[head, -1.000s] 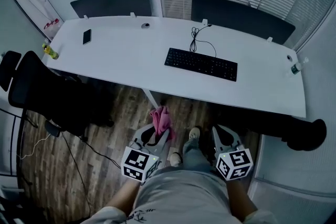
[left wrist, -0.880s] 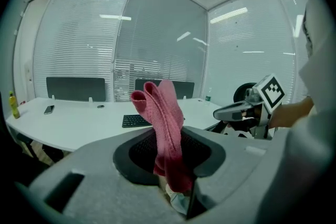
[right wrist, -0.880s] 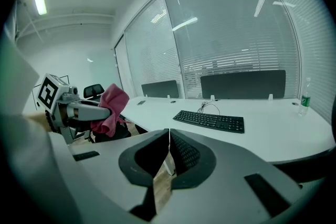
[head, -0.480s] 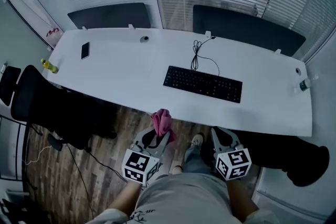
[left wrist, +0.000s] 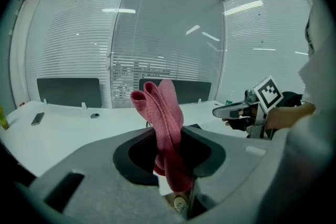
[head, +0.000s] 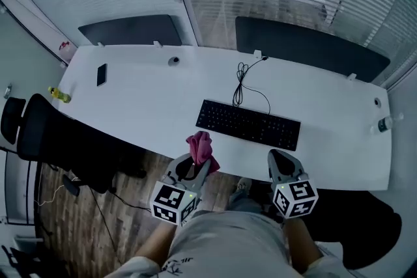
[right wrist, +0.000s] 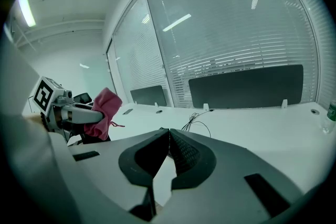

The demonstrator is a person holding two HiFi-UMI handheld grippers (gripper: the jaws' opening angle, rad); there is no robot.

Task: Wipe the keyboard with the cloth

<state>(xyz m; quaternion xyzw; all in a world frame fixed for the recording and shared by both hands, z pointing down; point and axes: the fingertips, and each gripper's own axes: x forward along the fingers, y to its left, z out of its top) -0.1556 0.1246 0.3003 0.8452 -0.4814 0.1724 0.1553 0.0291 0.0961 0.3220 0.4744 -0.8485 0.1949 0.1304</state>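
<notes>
A black keyboard (head: pixel 248 124) lies on the white desk (head: pixel 150 94), its cable (head: pixel 242 78) curling toward the back. My left gripper (head: pixel 199 161) is shut on a pink cloth (head: pixel 201 148), which sticks up from the jaws at the desk's near edge, left of the keyboard. In the left gripper view the cloth (left wrist: pixel 165 123) stands folded between the jaws. My right gripper (head: pixel 280 159) is shut with nothing in it, just in front of the keyboard's right end. In the right gripper view the pink cloth (right wrist: pixel 101 107) shows at left.
A phone (head: pixel 101 74) lies at the desk's left, a small round object (head: pixel 172 61) near the back edge. A yellow bottle (head: pixel 60 95) stands at the far left end and a bottle (head: pixel 384 123) at the far right. Dark screens (head: pixel 306 45) back the desk; a black chair (head: pixel 39 133) stands left.
Both grippers have come forward from over the floor to the desk's near edge. The pink cloth stays held in the left gripper. The right gripper stays shut.
</notes>
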